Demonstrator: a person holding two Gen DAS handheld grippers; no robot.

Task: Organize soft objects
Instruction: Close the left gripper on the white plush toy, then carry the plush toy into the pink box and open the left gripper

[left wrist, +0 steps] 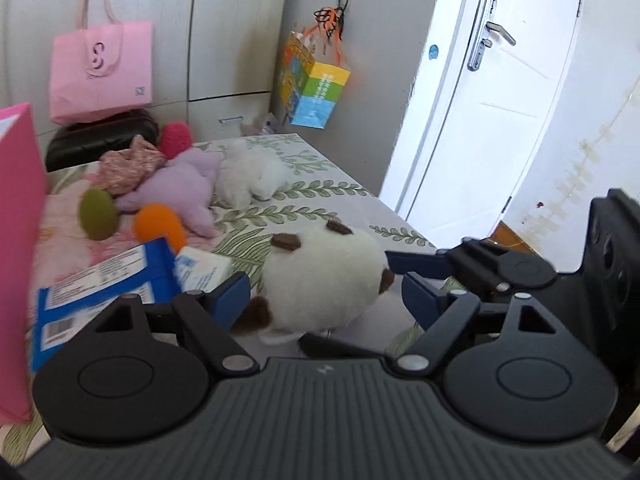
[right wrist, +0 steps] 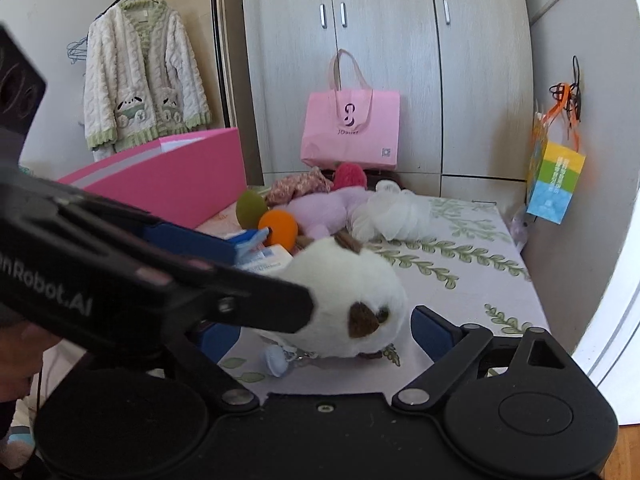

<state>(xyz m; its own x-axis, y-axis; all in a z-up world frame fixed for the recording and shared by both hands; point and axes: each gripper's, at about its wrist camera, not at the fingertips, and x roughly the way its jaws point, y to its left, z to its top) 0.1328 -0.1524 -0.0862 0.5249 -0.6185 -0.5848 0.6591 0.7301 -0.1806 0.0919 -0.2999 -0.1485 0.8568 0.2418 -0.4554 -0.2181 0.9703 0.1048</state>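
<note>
Leaf-printed bedding covered the bed [left wrist: 320, 192] that carried every item, with pale wardrobe doors [right wrist: 384, 60] and a white door [left wrist: 500, 92] closing the room behind it.

Nearest the cameras, a round white plush toy with brown patches [left wrist: 324, 280] lay on the bed directly ahead of both tools. The left hand-held gripper [left wrist: 324, 300] had its blue fingers [left wrist: 230, 296] spread either side of the toy; the left finger stood at the toy's flank, though contact could not be confirmed, and a clear gap remained at the right one, so no clamp was judged to exist. The right hand-held gripper [right wrist: 320, 334] likewise stood spread, the toy between its fingers and untouched on the visible right side; its left finger was mostly hidden by the other tool's body.

The toy was nearly spherical, with no usable long axis. Both tools appeared about equally near.

Beyond the toy lay a blue-and-white printed packet [left wrist: 100, 288], an orange ball [left wrist: 158, 224], an olive-green ball [left wrist: 97, 214], a lilac plush [left wrist: 180, 188], a fluffy white plush [left wrist: 252, 176] and a red knitted ball [left wrist: 176, 138]. A pink open box [right wrist: 168, 178] stood at the left, a likely destination.
</note>
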